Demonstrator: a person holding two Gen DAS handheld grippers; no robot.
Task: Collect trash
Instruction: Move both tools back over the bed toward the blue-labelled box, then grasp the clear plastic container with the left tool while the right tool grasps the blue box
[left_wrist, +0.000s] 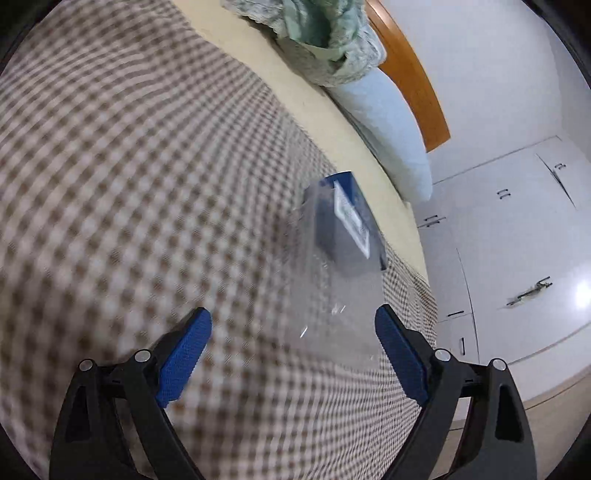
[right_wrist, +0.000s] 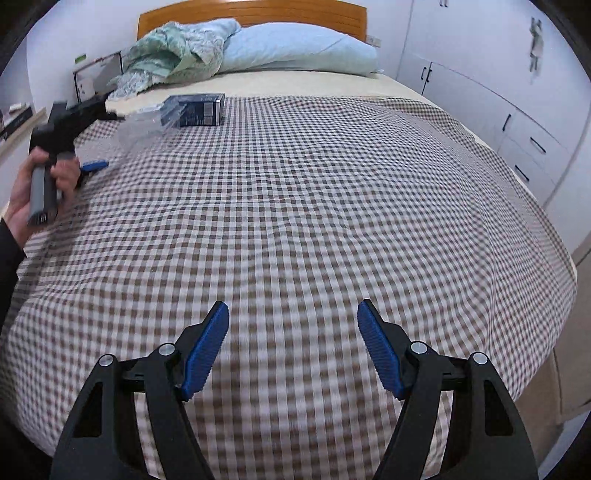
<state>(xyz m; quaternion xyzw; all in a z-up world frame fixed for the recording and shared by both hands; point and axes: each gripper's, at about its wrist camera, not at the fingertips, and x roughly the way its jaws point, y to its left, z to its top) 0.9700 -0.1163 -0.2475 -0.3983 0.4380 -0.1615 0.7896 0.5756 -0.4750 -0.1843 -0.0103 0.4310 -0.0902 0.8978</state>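
A dark blue box (left_wrist: 343, 225) lies on the checked bedcover (left_wrist: 129, 184), near the bed's edge. A crumpled clear plastic wrapper (left_wrist: 332, 302) spreads from the box toward my left gripper (left_wrist: 293, 332). The gripper is open; the wrapper's near end lies between its blue pads (left_wrist: 184, 354), closer to the right one, and neither pad presses on it. In the right wrist view the box (right_wrist: 199, 109) and wrapper (right_wrist: 147, 125) lie far off at the upper left, with the left gripper (right_wrist: 112, 139) beside them in a person's hand (right_wrist: 22, 199). My right gripper (right_wrist: 291, 350) is open over bare bedcover (right_wrist: 295, 203).
A light blue pillow (right_wrist: 295, 48) and a bunched green blanket (right_wrist: 173, 51) lie at the wooden headboard (right_wrist: 251, 13). White cabinets with dark handles (right_wrist: 517, 122) run along the right of the bed. A low shelf (right_wrist: 22, 122) stands at its left.
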